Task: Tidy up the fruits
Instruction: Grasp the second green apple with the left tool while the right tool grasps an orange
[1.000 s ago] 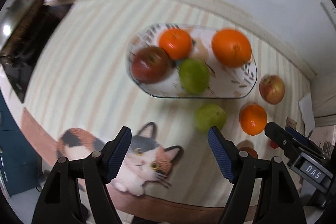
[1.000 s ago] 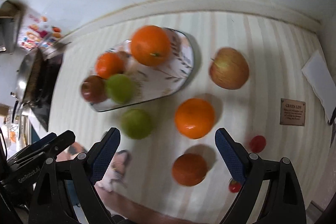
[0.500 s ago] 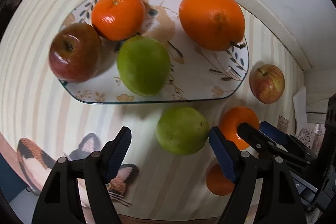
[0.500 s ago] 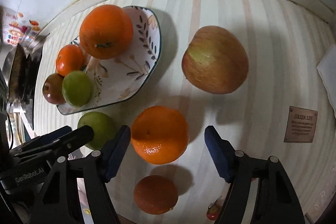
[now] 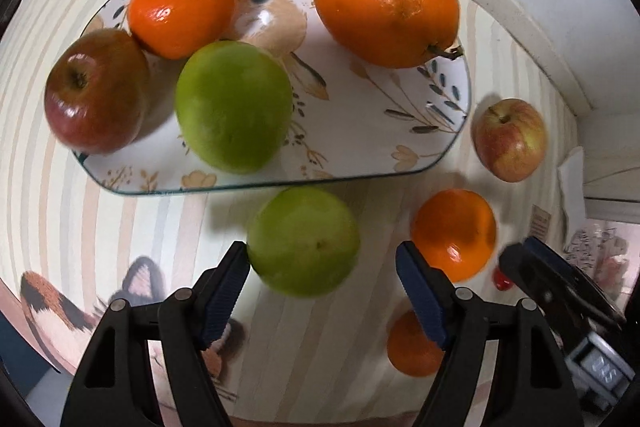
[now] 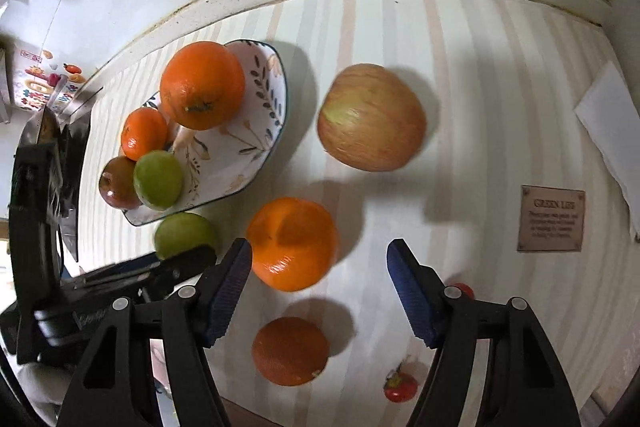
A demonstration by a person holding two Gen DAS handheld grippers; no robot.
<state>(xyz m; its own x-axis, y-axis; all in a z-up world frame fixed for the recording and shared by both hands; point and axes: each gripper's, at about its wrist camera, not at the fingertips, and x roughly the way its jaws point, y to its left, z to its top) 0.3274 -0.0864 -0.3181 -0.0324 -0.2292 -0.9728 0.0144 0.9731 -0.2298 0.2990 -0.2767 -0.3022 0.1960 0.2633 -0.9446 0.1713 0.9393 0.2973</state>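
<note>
A patterned plate (image 5: pixel 360 131) holds a red apple (image 5: pixel 94 91), a mandarin (image 5: pixel 182 5), a green fruit (image 5: pixel 234 105) and a big orange (image 5: pixel 386 1). On the striped cloth in front of it lies a second green fruit (image 5: pixel 302 241), between the closing jaws of my left gripper (image 5: pixel 322 259); the left pad is at its side, the right pad stands clear. My right gripper (image 6: pixel 319 251) is closing around an orange (image 6: pixel 292 243); its left pad is at the fruit, its right pad well apart. A streaked apple (image 6: pixel 372 117) lies beyond.
A smaller orange (image 6: pixel 290 349) and two cherry tomatoes (image 6: pixel 400 385) lie near the front edge. A brown plaque (image 6: pixel 550 219) and white paper (image 6: pixel 608 131) are at the right. The wall rim runs behind the plate. A cat picture (image 5: pixel 52 307) marks the cloth's left front.
Both grippers have come down and closer to the table. The left now straddles the loose green fruit, the right straddles the orange, and the right jaws have narrowed.
</note>
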